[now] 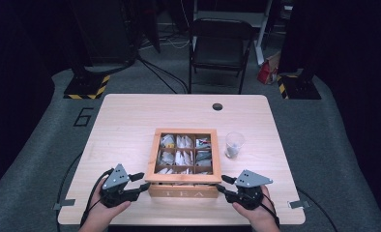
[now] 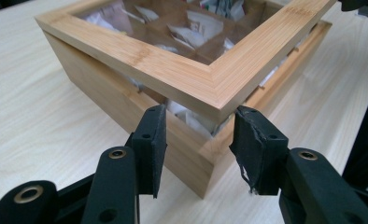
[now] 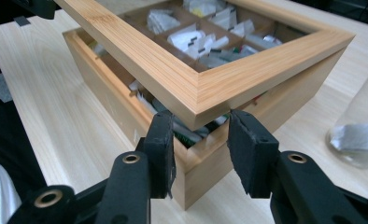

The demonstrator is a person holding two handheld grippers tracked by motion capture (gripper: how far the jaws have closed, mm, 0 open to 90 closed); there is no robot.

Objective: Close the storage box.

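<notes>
Tea box (image 1: 183, 189): square box of pale bamboo, straight grain, sharp mitred corners; it stands near the front edge of the table (image 1: 125, 121), midway between the two grippers; faint "TEA" lettering on its front wall.
Lid (image 1: 183, 176): flat bamboo frame around a clear pane; its front edge is lifted off the box, leaving a wedge-shaped gap.
Inside the box: thin wooden dividers form small compartments holding crumpled paper tea bags (image 1: 183, 157), white and grey, some with coloured print.
Left gripper (image 1: 141, 181): at the front left corner of the box; matte black jaws with flat rubbery pads (image 2: 155, 135), one frayed at its edge. The pads flank the raised lid corner just below it; whether they press on it I cannot tell.
Right gripper (image 1: 223, 184): at the front right corner of the box, same black jaws; pads (image 3: 162, 140) straddle the lid corner from beneath, grip unclear.
Cup (image 1: 234, 144): clear, round plastic cup to the right of the box, something grey and crinkled inside.
Table: light wood-grain top, smooth, rounded corners.
</notes>
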